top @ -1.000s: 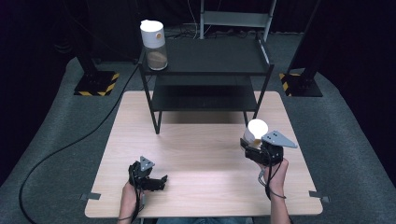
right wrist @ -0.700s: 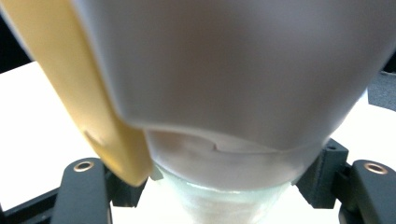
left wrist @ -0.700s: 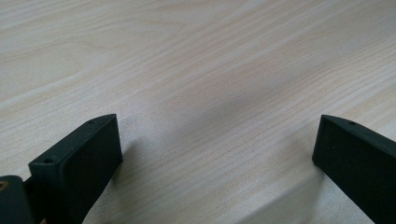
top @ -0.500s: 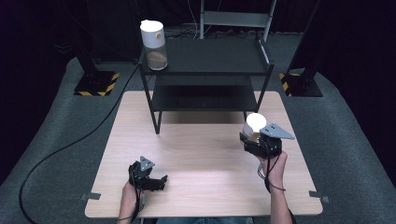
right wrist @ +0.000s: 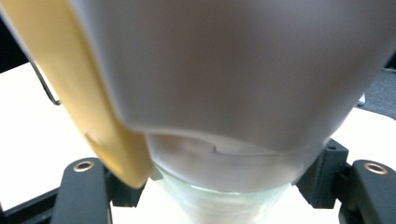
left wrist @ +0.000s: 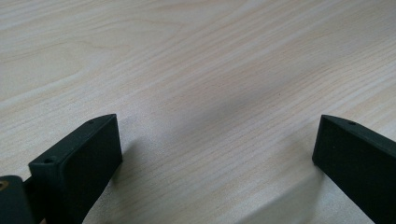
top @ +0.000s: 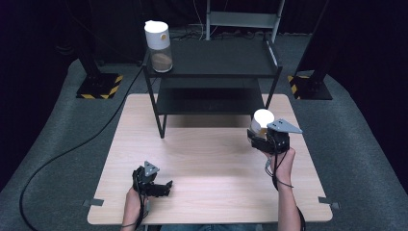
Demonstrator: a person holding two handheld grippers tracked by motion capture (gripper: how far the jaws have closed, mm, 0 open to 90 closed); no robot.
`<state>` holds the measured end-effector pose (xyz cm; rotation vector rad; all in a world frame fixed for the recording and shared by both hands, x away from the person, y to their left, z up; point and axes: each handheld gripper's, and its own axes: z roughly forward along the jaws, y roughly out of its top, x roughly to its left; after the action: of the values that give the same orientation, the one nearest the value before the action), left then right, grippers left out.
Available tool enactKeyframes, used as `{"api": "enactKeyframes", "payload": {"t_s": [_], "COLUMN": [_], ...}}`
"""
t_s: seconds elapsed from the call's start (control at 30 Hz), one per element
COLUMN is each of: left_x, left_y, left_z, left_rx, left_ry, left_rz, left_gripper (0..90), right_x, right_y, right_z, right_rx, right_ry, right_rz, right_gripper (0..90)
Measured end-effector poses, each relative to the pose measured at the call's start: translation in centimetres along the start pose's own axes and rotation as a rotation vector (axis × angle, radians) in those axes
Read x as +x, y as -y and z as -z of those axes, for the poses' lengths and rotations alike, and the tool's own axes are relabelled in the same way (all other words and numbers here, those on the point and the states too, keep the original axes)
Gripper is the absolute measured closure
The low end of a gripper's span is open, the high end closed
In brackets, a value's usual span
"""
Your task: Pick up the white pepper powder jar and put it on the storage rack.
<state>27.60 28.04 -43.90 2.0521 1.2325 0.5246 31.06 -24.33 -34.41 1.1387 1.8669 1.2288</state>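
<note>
On the table (top: 211, 192), a two-tier shelf (top: 211, 72) stands at twelve o'clock. One jar (top: 159, 45) sits on the shelf's top tier at its ten o'clock corner. Another jar (top: 262, 120) is at two o'clock, before the shelf's right leg, in the right gripper (top: 260, 137). The left gripper (top: 161, 185) lies at seven o'clock

White-lidded jar (top: 261, 120), seemingly yellow-trimmed; black shelf (top: 214, 60); pale wood-grain table (top: 211, 168).

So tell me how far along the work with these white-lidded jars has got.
Looks done: one jar with brown contents stands on the top shelf of the black rack. In hand: the right gripper is shut on a second jar, held above the table near the rack's right legs. Probably left: setting it on the rack. The left gripper rests open on the table.
</note>
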Motion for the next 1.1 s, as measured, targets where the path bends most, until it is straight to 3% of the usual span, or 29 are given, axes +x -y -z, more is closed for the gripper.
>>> {"api": "enactKeyframes", "payload": {"t_s": [1.1], "left_x": [0.0], "left_y": [0.0], "left_z": [0.0], "left_rx": [0.000], "left_ry": [0.000], "left_rz": [-0.001], "left_gripper": [0.8], "right_x": [-0.7], "right_y": [-4.4], "right_z": [-2.9], "right_rx": [0.030], "right_ry": [0.017], "right_rz": [0.029], "right_gripper": [29.8]}}
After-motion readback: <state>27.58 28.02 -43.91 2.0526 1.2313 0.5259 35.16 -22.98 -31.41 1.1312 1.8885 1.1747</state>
